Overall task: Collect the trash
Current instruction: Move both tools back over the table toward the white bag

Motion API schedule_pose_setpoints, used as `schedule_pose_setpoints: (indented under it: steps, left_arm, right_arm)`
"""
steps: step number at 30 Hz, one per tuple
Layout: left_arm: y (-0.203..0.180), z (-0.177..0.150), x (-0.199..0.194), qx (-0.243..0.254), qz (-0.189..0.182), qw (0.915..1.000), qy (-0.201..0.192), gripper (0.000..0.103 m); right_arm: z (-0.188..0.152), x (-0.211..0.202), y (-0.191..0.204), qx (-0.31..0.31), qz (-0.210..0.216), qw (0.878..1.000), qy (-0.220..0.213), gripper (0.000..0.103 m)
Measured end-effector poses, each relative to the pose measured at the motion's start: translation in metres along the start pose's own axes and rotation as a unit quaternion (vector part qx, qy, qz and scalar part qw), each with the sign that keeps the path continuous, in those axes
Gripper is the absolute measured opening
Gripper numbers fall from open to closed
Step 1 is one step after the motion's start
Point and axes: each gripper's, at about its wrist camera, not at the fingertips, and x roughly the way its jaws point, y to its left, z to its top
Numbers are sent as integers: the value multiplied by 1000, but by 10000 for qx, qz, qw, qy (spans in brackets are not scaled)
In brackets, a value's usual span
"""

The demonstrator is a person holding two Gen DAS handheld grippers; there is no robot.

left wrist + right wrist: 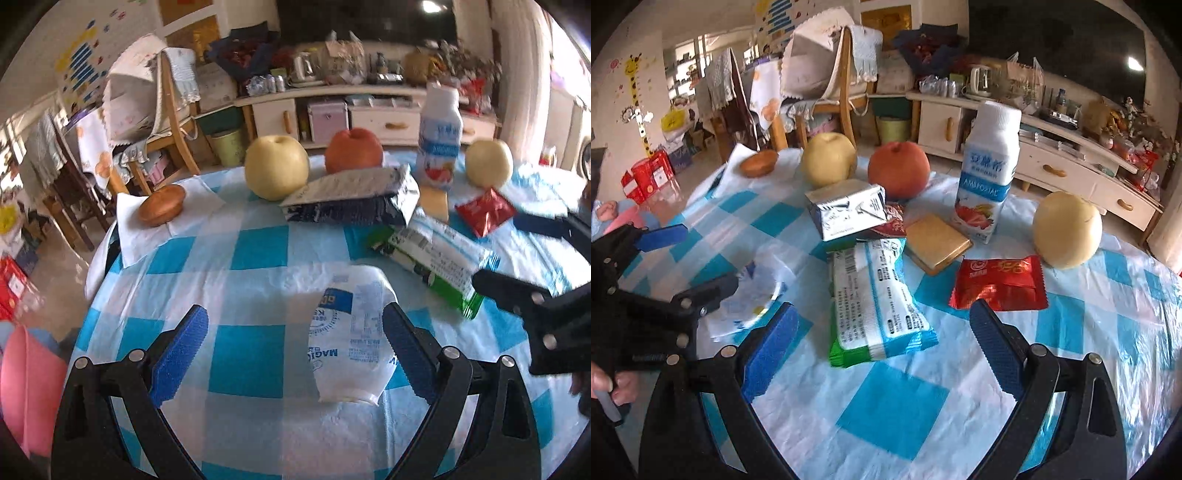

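Now, my view: desk (1071,325) under blue-white check cloth, crowded. Yellow pear (829,158), red apple (899,170), second pear (1067,229), upright yogurt bottle (990,166) stand at far side among trash. Silver carton (846,210) lies tipped, gold packet (938,243) beside red wrapper (1001,282). My left tool (295,347) low over desk, jaws spread wide, crumpled white wrapper (351,332) between fingers, against right one. My right tool (882,343) likewise agape, straddling green-white packet (879,302). Wooden bowl (162,205) on napkin, contents unseen.

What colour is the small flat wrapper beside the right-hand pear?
Red foil wrapper with gold print, clearest in the right wrist view.
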Motion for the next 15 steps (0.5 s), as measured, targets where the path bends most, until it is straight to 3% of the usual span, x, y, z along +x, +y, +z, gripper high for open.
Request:
schedule_pose_setpoints:
  steps: [10,15]
  left_arm:
    - [1,-1,11,-84,-148,9997,159,94]
    - [2,-1,17,-101,-163,9995,235,95]
  right_arm:
    - [7,22,1,-267,77,9995,136,95]
    - [9,40,3,-409,128,9983,398,95]
